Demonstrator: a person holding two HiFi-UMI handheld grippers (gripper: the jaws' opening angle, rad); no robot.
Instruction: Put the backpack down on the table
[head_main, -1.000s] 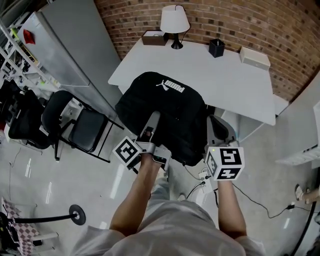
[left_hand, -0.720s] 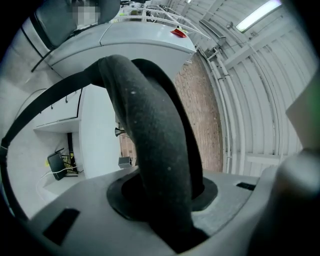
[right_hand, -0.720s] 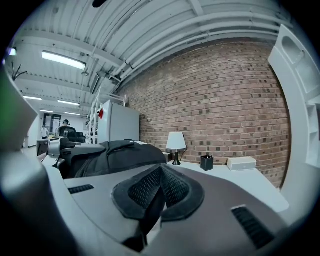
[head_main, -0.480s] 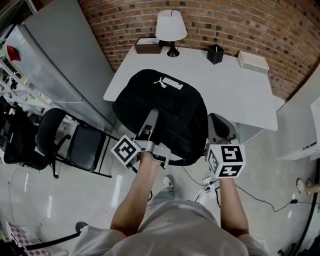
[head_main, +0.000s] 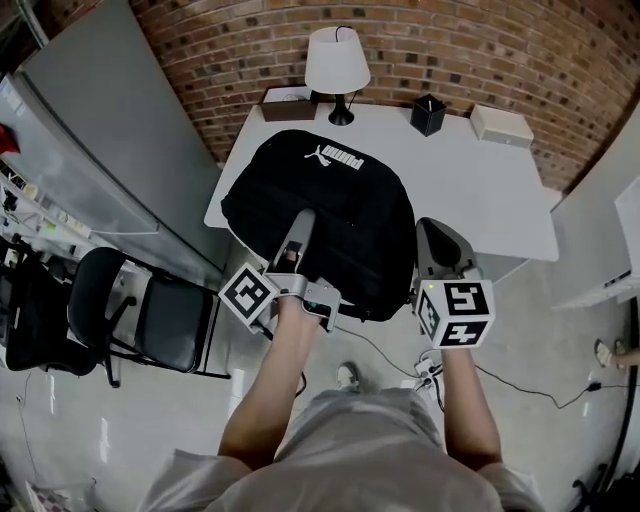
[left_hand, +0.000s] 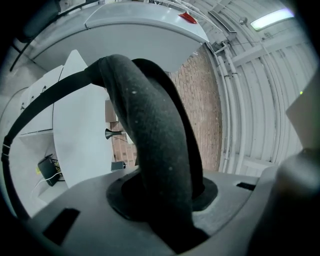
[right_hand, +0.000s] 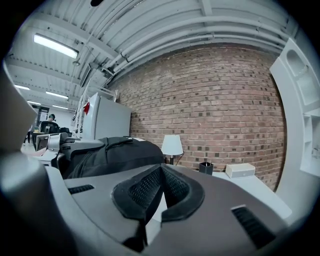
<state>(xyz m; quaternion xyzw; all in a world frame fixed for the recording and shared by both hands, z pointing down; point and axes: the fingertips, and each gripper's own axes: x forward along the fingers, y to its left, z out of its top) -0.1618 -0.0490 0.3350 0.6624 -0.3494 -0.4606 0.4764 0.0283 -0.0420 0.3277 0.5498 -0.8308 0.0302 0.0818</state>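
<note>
Brickwork backs the white surface (head_main: 480, 190), the broadest thing in view. Over its near left corner sits the black backpack (head_main: 320, 215), logo side up, partly past the edge; whether it rests on the surface or hangs just above it cannot be told. The left gripper (head_main: 300, 228) reaches over the bag's near side, its jaws clamped on a padded strap (left_hand: 150, 130) that arcs up from between them. The right gripper (head_main: 435, 240) is just beside the bag's right flank, its jaws drawn together at the tips with nothing between them, the backpack off to their left. At the far edge stand a lamp (head_main: 337, 60), a brown box (head_main: 285, 103), a white box (head_main: 502, 125) and a black pen holder (head_main: 428, 115).
</note>
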